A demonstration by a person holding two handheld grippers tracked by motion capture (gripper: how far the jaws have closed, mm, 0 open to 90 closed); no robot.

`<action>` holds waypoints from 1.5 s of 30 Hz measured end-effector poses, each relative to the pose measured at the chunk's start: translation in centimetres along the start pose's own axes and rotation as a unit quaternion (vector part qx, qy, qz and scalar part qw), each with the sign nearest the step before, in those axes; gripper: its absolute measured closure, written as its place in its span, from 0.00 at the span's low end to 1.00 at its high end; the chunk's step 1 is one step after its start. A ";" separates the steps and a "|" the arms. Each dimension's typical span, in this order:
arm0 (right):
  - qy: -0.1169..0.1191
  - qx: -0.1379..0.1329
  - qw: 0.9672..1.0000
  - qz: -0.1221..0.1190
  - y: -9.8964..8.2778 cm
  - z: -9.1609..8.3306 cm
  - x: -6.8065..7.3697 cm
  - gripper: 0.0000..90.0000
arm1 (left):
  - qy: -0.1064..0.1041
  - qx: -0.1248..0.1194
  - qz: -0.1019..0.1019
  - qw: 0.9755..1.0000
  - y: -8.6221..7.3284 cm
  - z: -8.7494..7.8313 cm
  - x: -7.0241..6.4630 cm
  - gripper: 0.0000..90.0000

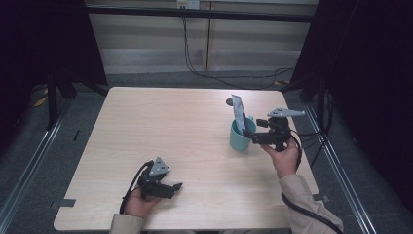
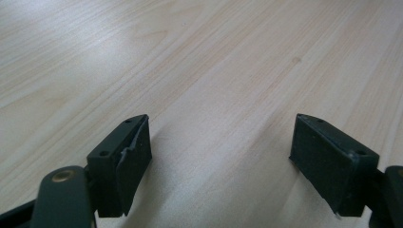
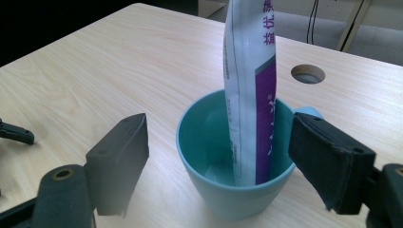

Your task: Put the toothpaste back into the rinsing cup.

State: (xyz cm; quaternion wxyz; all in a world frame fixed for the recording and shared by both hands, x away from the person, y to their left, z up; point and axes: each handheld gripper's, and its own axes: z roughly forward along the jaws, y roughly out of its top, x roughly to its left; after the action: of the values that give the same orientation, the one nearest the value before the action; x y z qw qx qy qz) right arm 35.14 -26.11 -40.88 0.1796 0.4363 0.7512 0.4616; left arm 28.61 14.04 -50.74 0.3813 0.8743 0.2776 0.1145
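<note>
A teal cup [image 1: 238, 138] [image 3: 235, 156] stands on the right half of the wooden table [image 1: 170, 126]. A white and purple toothpaste tube [image 1: 238, 113] [image 3: 249, 90] stands upright inside the cup, leaning on its rim. My right gripper [image 1: 251, 135] [image 3: 228, 161] is open just right of the cup; its jaws stand apart on either side of the cup without touching it or the tube. My left gripper [image 1: 176, 187] [image 2: 221, 156] rests open near the table's front edge, with bare wood between its jaws.
A round cable hole [image 1: 229, 102] [image 3: 308, 73] lies in the table just behind the cup. Cables [image 1: 234, 78] trail over the floor beyond the far edge. Dark stands rise at both sides of the table.
</note>
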 end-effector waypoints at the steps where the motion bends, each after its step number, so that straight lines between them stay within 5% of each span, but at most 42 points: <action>1: 0.001 0.002 1.000 0.000 0.0 -0.1 0.0 0.22 | 0.000 0.000 0.000 1.000 0.0 0.0 0.0 0.23; 34: 0.009 0.013 1.000 -0.013 -1.8 -3.2 0.2 0.18 | -0.002 0.000 0.000 1.000 0.0 0.0 0.0 0.23; 45: 0.006 0.022 0.999 -0.035 -2.7 -3.5 0.5 0.18 | 0.000 0.000 0.000 1.000 0.0 0.0 0.0 0.23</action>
State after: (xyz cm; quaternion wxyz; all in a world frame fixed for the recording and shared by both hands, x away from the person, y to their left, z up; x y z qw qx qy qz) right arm 31.17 -28.14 -41.33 0.1815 0.4111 0.7768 0.4413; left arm 28.61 14.04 -50.74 0.3813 0.8744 0.2775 0.1145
